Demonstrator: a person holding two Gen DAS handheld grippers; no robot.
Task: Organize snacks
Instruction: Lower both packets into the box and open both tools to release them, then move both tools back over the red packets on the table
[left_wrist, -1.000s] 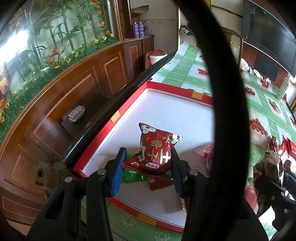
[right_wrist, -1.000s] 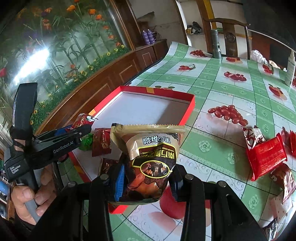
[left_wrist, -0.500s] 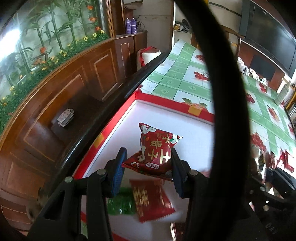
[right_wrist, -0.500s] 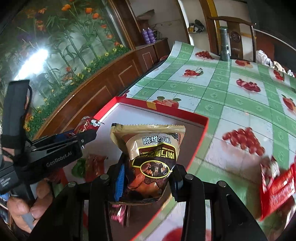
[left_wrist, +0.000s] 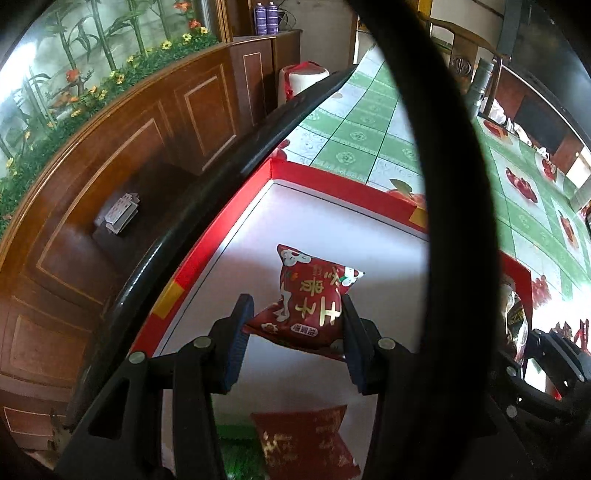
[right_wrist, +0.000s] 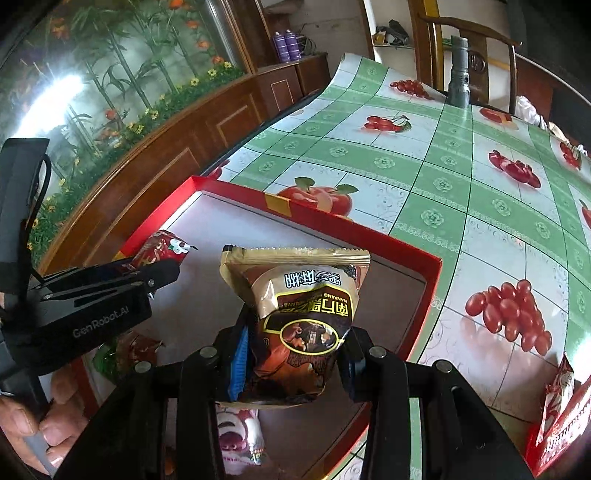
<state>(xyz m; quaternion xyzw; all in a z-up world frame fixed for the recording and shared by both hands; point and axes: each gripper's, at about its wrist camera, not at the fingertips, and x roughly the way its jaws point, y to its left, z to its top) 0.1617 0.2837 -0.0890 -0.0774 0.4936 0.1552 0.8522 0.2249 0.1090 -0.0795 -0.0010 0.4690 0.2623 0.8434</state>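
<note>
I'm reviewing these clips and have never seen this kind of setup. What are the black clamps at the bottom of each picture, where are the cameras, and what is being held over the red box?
There is no robot here: a person carries a hand-held two-finger clamp in each hand, and a fisheye camera on each clamp looks forward along its fingers.

In the left clamp's view, the left gripper is shut on a red snack packet above the white floor of a shallow red box. Another red packet lies in the box below it.

In the right clamp's view, the right gripper is shut on a brown-and-gold snack bag over the same box. The left clamp and the person's hand show at the left. The box sits on a green fruit-print tablecloth, with more red packets at the right edge.
</note>
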